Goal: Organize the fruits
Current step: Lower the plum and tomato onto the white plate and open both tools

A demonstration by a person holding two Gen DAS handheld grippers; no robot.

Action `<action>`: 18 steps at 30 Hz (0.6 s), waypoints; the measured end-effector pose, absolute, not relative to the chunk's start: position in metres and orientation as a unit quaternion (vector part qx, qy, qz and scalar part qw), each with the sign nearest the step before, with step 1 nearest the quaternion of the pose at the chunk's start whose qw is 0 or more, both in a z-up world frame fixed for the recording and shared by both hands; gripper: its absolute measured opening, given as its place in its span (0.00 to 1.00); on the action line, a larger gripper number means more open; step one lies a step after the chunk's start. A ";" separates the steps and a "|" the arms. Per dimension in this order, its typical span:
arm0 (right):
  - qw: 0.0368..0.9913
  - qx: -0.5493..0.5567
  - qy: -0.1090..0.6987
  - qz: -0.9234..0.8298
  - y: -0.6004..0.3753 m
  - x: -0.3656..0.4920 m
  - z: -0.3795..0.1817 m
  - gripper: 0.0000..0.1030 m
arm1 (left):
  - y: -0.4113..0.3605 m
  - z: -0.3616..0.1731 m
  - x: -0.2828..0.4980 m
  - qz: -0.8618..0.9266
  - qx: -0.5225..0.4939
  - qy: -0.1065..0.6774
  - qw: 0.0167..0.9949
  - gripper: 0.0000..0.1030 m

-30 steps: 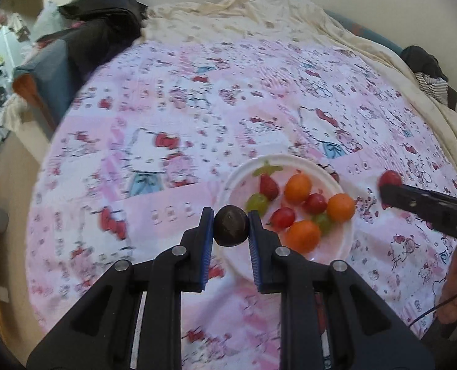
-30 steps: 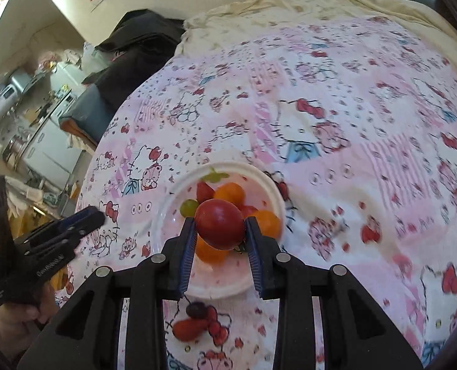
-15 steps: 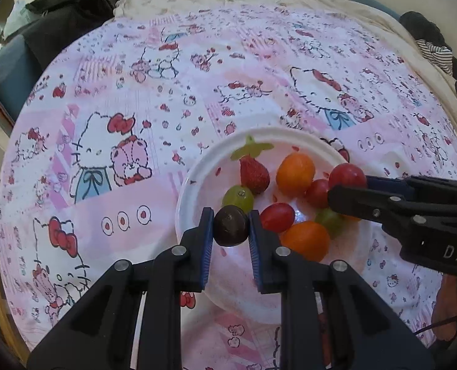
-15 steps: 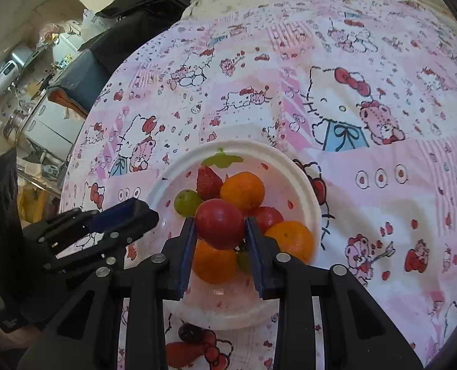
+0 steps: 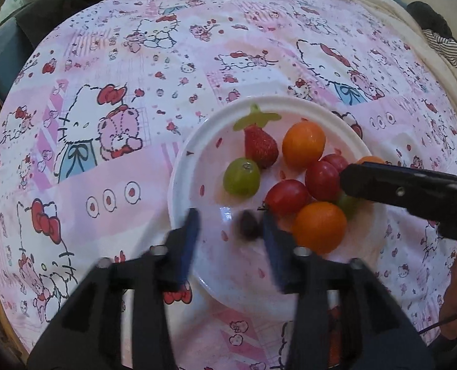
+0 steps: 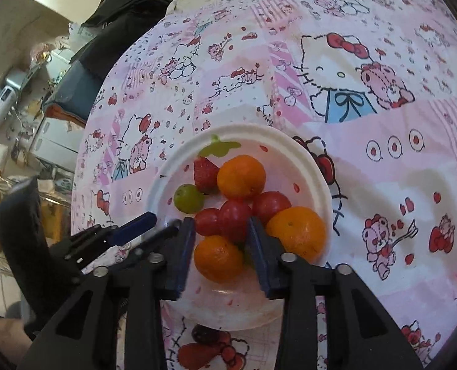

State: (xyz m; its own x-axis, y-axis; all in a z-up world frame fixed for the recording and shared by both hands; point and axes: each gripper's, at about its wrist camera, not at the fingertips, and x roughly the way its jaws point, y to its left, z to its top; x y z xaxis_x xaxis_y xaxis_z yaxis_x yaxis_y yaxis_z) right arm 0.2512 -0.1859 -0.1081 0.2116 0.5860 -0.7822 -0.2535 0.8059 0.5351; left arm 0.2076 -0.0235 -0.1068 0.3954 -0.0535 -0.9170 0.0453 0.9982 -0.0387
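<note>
A white plate (image 5: 182, 166) (image 6: 321, 172) holds a strawberry (image 5: 259, 146), a green grape (image 5: 241, 177), oranges (image 5: 304, 143) and red tomatoes (image 5: 287, 195). My left gripper (image 5: 228, 228) is open over the plate's near side, blurred by motion. A dark grape (image 5: 248, 225) sits loose between its jaws, close to the right one. My right gripper (image 6: 220, 229) is open. The red tomato (image 6: 234, 219) rests on the pile between its jaws, with a gap on the left side.
The plate lies on a pink cartoon-print cloth (image 5: 105, 123) that covers a round table. A dark bag and clothes (image 6: 129, 9) lie at the far edge. A dark grape (image 6: 202, 334) and a strawberry (image 6: 197, 353) lie on the cloth near the plate's near rim.
Both grippers have lowered over the plate and opened. The left has let go of the dark grape, the right of the red tomato.
</note>
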 end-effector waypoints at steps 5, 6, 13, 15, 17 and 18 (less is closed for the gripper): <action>0.765 0.161 0.555 0.284 -0.187 0.251 -0.101 0.65 | -0.024 -0.102 0.206 -0.027 -0.001 0.545 0.838 0.60; 0.765 0.164 0.553 0.286 -0.187 0.251 -0.099 0.66 | -0.024 -0.101 0.206 -0.028 -0.002 0.545 0.838 0.61; 0.778 0.178 0.535 0.277 -0.200 0.252 -0.085 0.75 | -0.024 -0.097 0.204 -0.033 -0.011 0.546 0.837 0.65; 0.782 0.183 0.531 0.271 -0.205 0.252 -0.082 0.76 | -0.023 -0.096 0.202 -0.034 -0.014 0.546 0.837 0.65; 0.785 0.187 0.527 0.267 -0.209 0.252 -0.079 0.77 | -0.023 -0.095 0.200 -0.033 -0.017 0.547 0.836 0.65; 0.785 0.187 0.527 0.266 -0.211 0.252 -0.078 0.78 | -0.022 -0.094 0.198 -0.034 -0.019 0.548 0.835 0.65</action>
State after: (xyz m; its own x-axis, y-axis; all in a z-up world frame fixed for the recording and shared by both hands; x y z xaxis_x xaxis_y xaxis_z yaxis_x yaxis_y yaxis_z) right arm 0.2520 -0.2109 -0.0783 0.3042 0.6147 -0.7277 -0.2199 0.7886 0.5742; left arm 0.1979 -0.0224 -0.0940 0.3964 -0.0771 -0.9148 0.0350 0.9970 -0.0689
